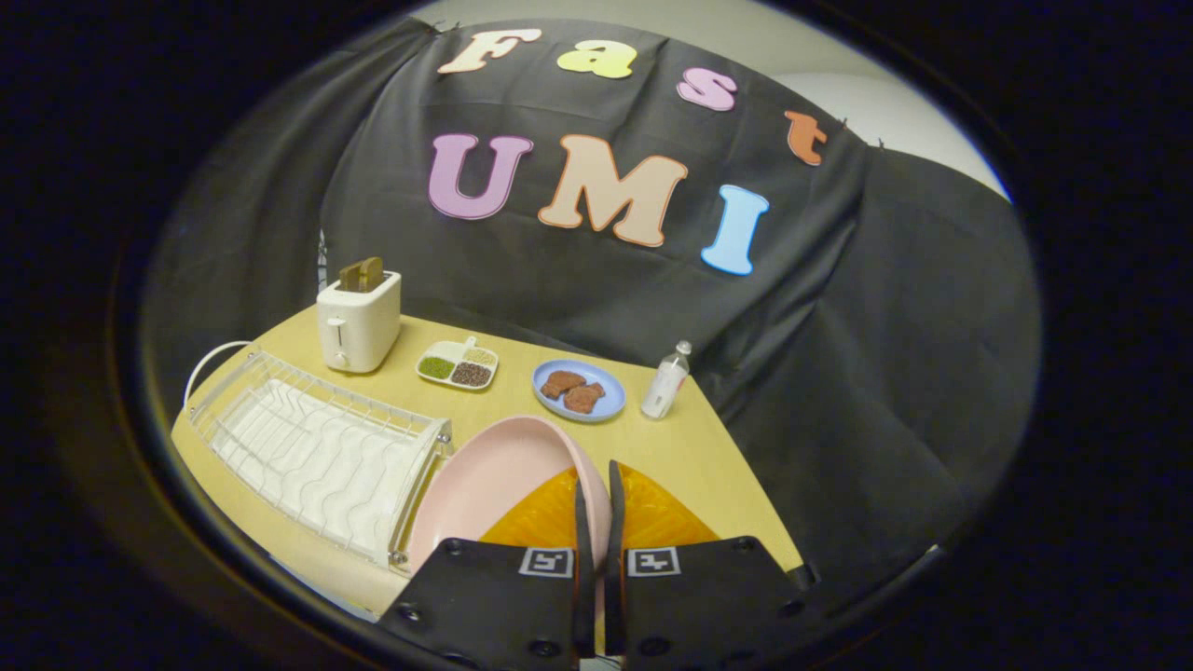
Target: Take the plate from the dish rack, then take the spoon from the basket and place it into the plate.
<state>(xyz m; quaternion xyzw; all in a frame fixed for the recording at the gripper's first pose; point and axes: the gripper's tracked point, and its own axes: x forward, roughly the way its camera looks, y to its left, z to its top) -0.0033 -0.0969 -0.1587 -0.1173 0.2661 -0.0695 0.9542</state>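
We see our hand-held gripper (597, 485) clamped on the rim of the pink plate (494, 475), which is held tilted just beside the dish rack (317, 447). Beyond, on the surface (690, 447), a divided tray (457, 363) holds grains, a blue plate (579, 390) carries brown pieces, and a toaster (359, 320) holds toast.
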